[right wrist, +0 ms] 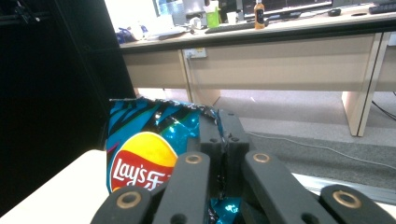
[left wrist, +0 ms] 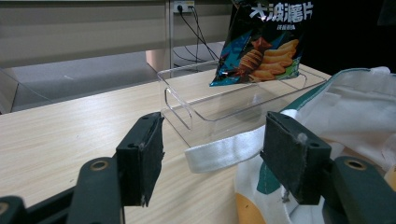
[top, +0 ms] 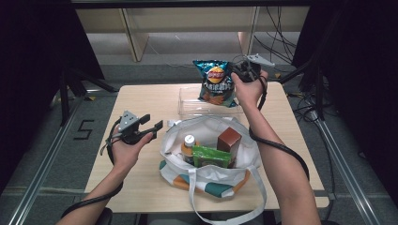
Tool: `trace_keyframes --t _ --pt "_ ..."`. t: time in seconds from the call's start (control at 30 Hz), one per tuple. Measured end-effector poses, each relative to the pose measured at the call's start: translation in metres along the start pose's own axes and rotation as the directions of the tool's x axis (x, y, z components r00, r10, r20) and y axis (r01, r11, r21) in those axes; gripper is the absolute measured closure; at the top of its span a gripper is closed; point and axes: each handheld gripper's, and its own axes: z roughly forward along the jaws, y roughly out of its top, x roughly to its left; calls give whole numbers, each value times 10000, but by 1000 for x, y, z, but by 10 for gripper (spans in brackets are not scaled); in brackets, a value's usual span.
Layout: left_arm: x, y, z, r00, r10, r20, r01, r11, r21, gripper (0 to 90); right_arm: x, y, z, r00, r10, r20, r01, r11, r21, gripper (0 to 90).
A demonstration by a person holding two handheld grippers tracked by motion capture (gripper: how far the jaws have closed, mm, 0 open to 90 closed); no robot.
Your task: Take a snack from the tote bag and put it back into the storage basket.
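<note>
While pinched by the right gripper (right wrist: 223, 140), chip bag (top: 216, 82) — glossy teal, crinkled — left gripper (left wrist: 210, 158) spread

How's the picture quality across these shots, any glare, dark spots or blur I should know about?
High view: the tabletop is evenly lit and the surroundings fall to near black. Left gripper view: the left gripper has soft, near jaws, while the chip bag reads sharply above the clear bin. Right gripper view: the desks behind are overexposed, the left side is black, and the right gripper is slightly blurred.
</note>
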Motion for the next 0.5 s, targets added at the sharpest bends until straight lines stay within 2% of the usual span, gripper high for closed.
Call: trace_keyframes --t 0.07,0.17,0.23,0.27,0.3,0.33,0.4,0.5 --pt "0 0 0 10000 12 0 -12 10000 -9 373 0 0 2 9999 -115 -16 115 9999 23 900" --pt "0 0 0 10000 28 -18 -28 10000 -17 373 1 -1 2 9999 169 -15 -169 9998 96 899" --pt "0 0 0 10000 31 -19 -31 10000 -22 373 -1 -2 5 9999 -93 -44 93 10000 2 899" --pt "0 0 0 10000 31 -24 -31 10000 -25 373 1 -3 4 9998 192 3 -192 9997 151 899" --pt "0 0 0 10000 29 -24 -29 10000 -22 373 0 -4 5 9999 103 30 -104 9999 123 899" --pt "0 0 0 10000 26 -23 -26 10000 -26 373 1 -5 6 9997 230 38 -230 9996 155 898" --pt "0 0 -1 10000 8 -26 -8 10000 -31 373 0 -6 8 10000 73 -24 -72 9999 146 898" --pt "0 1 -1 10000 -8 -16 8 10000 -57 372 1 -8 9 9994 332 66 -334 9991 278 899"
